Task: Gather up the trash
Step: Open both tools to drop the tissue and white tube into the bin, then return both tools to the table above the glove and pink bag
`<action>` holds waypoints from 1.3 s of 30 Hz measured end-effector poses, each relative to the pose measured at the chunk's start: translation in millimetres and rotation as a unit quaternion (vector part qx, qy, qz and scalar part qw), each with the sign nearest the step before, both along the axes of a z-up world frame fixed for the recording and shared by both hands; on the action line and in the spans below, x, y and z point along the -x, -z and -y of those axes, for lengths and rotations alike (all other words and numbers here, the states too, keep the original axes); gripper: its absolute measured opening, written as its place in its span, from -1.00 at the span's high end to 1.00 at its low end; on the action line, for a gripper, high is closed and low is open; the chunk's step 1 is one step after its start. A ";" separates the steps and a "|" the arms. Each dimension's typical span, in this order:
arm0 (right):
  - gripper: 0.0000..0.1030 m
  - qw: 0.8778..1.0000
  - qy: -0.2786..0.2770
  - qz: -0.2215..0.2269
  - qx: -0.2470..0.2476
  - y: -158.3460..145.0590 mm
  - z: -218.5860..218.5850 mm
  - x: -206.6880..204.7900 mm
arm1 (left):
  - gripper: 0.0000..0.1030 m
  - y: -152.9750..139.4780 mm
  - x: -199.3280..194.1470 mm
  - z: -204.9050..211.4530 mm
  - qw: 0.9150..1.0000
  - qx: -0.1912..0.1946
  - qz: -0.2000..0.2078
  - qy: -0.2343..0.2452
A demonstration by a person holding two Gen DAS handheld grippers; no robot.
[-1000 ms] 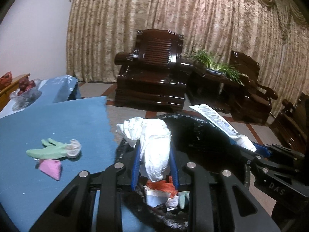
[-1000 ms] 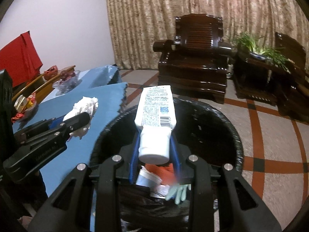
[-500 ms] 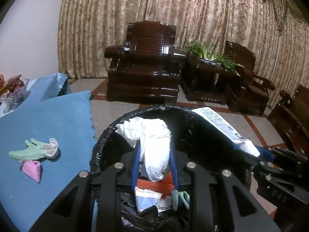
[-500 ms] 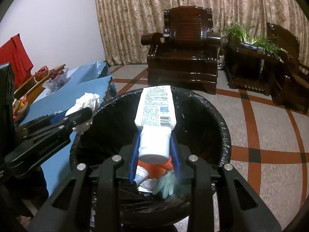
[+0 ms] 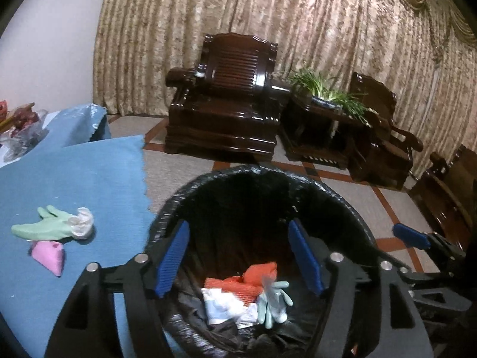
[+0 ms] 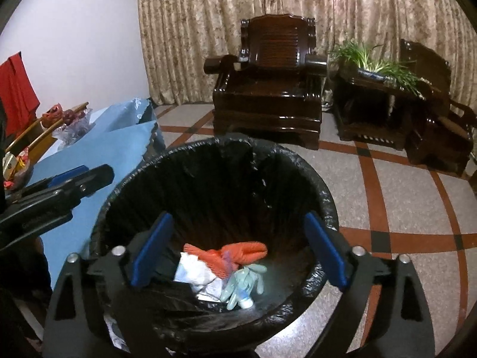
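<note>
A black-lined trash bin (image 5: 238, 176) (image 6: 325, 203) stands on the floor beside the blue table (image 5: 83, 185). Inside lie orange netting (image 5: 253, 280) (image 6: 232, 253), white paper (image 5: 223, 304) (image 6: 193, 271) and a pale green glove (image 5: 272, 298) (image 6: 244, 280). My left gripper (image 5: 240, 256) is open and empty over the bin. My right gripper (image 6: 238, 250) is open and empty over the bin too. A green glove (image 5: 47, 228) and a pink wrapper (image 5: 49, 256) lie on the table.
Dark wooden armchairs (image 5: 226, 101) (image 6: 274, 86) and a side table with a plant (image 5: 325, 98) stand before the curtains. Bags and clutter (image 6: 68, 122) sit at the table's far end. Tiled floor (image 6: 402, 208) lies to the right of the bin.
Both grippers opened over the bin. The white tissue wad left my left gripper and the white tube left my right gripper; both dropped into the bin.
</note>
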State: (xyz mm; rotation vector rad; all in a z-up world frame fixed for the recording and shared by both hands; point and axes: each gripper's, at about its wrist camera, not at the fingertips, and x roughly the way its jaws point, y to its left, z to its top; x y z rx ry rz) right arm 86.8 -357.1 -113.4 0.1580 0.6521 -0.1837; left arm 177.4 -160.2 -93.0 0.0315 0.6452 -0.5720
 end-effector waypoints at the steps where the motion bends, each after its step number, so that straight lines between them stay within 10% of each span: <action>1: -0.79 1.000 -0.002 0.003 -0.001 -1.2 -0.7 0.5 | -0.42 -1.9 1.4 -6.3 1.000 0.000 0.004 -0.006; 22: -0.86 0.989 -0.144 0.033 -0.018 -34.3 -134.5 -60.6 | -0.68 -18.5 13.4 -205.9 0.976 -0.034 0.049 -0.210; 39: -0.86 0.975 -0.220 0.015 -0.012 -13.3 -249.2 -156.3 | -0.67 6.3 -22.3 -290.8 0.961 -0.046 0.037 -0.272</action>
